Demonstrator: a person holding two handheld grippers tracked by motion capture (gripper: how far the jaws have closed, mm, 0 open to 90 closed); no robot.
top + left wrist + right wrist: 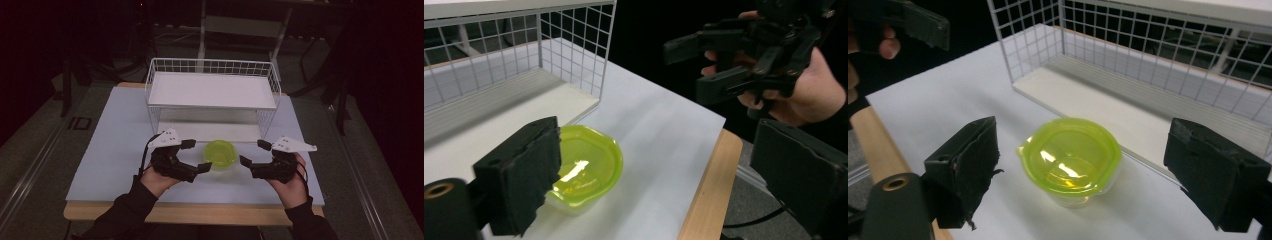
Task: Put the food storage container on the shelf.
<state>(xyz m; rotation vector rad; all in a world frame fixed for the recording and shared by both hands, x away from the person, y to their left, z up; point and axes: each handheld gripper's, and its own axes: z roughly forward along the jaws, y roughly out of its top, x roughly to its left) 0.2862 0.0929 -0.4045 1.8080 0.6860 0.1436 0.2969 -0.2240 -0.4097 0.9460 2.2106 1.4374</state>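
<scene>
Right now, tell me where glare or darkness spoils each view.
High view: the surroundings fall off into near black, while the table is evenly lit. Left gripper view: a bright glare streak sits inside the green bowl. Right gripper view: small highlights mark the bowl's lid, and the background at top left is dark.

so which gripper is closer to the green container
The left gripper: its lower jaw tip nearly meets the green container rim, while the right gripper sits a little farther off.

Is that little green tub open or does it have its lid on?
Lid on: the green tub stands upright with a glossy green lid covering its top.
</scene>
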